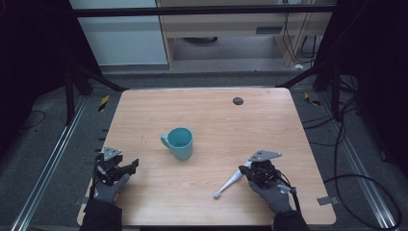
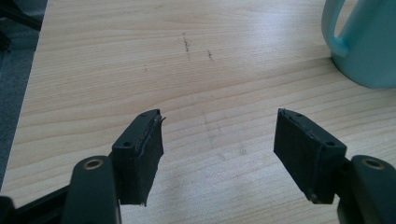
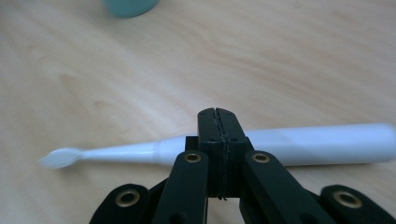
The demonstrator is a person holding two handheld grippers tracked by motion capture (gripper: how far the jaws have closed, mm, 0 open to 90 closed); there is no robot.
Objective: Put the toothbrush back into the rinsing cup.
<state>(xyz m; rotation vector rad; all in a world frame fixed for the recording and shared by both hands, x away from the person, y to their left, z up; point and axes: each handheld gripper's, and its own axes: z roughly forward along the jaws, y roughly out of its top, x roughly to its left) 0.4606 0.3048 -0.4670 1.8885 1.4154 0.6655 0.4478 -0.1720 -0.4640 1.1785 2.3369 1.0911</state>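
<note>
A teal mug point(image 1: 178, 142) stands upright near the middle of the light wooden desk point(image 1: 216, 115), its handle turned to the left; its inside looks teal and bare as far as the high view shows. To its right and nearer the person lies a white electric toothbrush point(image 1: 231, 181), slim and smooth, with a thick handle tapering to a thin neck and a small pale brush head; it lies on a slant, head toward the near left, handle toward the far right. The right claw point(image 3: 217, 122) sits at the toothbrush's handle end with its jaws pressed together, pads meeting; in the right gripper view the toothbrush point(image 3: 261, 147) runs crosswise just behind the closed tips, and whether they pinch it I cannot tell. The left claw point(image 2: 218, 140) rests low over the near left part of the desk, jaws spread wide with bare wood between them, the mug point(image 2: 366, 42) ahead to its right. A small dark round disc point(image 1: 237, 100) sits near the far edge.
</note>
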